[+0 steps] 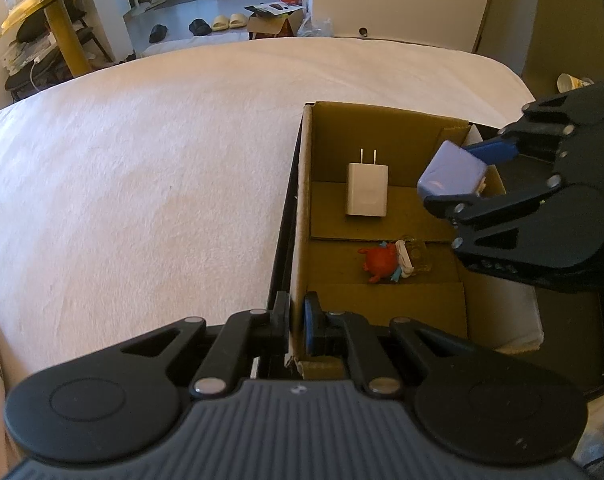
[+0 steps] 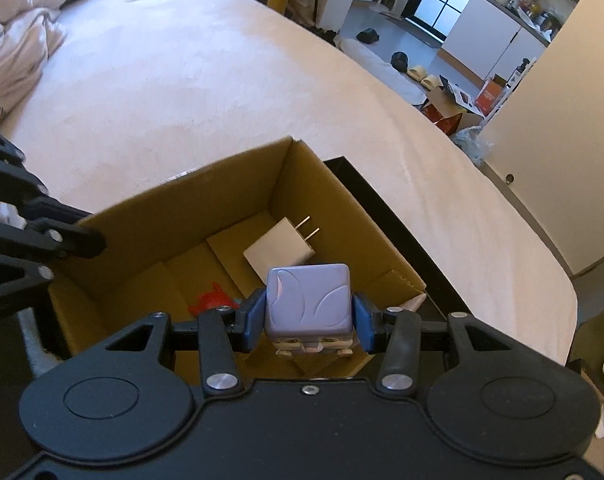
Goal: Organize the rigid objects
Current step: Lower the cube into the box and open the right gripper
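Note:
An open cardboard box [image 1: 302,200] [image 2: 206,188] sits on a white bed. Inside lie a white plug charger [image 1: 367,190] [image 2: 280,250], a red crab toy [image 1: 379,263] [image 2: 210,302] and a small clear trinket [image 1: 415,257]. My left gripper [image 1: 297,320] is shut on the box's near left wall. My right gripper [image 2: 307,320] [image 1: 467,174] is shut on a purple cube figure [image 2: 307,300] [image 1: 449,174] and holds it above the box's right side, over the open interior.
The white bed cover [image 1: 142,160] spreads left and beyond the box. A black tray or lid [image 2: 381,200] lies under the box. A crumpled duvet [image 2: 18,32] lies at the far left. A paper cup [image 1: 571,80] stands beyond the bed's right edge.

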Motion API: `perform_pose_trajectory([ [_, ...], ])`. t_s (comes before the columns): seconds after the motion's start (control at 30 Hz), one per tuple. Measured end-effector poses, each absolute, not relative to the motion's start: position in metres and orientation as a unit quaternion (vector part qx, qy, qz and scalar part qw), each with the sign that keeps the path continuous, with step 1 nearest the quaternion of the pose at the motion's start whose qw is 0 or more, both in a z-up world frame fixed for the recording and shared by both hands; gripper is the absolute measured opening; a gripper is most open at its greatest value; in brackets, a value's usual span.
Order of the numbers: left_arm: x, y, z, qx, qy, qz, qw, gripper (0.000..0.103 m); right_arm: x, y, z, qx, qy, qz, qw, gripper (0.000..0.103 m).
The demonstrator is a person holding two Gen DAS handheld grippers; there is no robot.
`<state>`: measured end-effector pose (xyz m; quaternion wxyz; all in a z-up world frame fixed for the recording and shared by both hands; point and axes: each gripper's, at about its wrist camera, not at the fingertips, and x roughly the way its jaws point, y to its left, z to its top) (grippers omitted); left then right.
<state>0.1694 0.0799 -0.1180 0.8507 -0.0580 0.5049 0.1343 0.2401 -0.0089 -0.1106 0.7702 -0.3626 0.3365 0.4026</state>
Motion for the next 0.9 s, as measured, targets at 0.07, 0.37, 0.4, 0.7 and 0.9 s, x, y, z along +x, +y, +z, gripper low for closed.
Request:
perform_pose_trajectory([
  [0.07,0.170,0.081,-0.118,-0.059,0.506,0.135,0.850,0.007,0.240,-0.007,-0.115,-0.371,0.334,0.401,0.768,0.044],
  [0.37,0.171,0.078,-0.120,-0.055,0.506,0.137,0.850,0.007,0.240,-0.015,-0.119,-0.368,0.340,0.391,0.772,0.040],
  [0.4,0.171,0.078,-0.120,-0.053,0.506,0.139,0.849,0.007,0.240,-0.016,-0.118,-0.372,0.334,0.384,0.777,0.039],
  [0.7,0.170,0.076,-0.119,-0.050,0.507,0.142,0.848,0.007,0.246,-0.028,-0.098,-0.334,0.329,0.372,0.801,0.039],
  [0.9,0.171,0.074,-0.122,-0.044,0.508,0.147,0.848,0.007,0.241,-0.046,-0.087,-0.307,0.333,0.373,0.810,0.039],
])
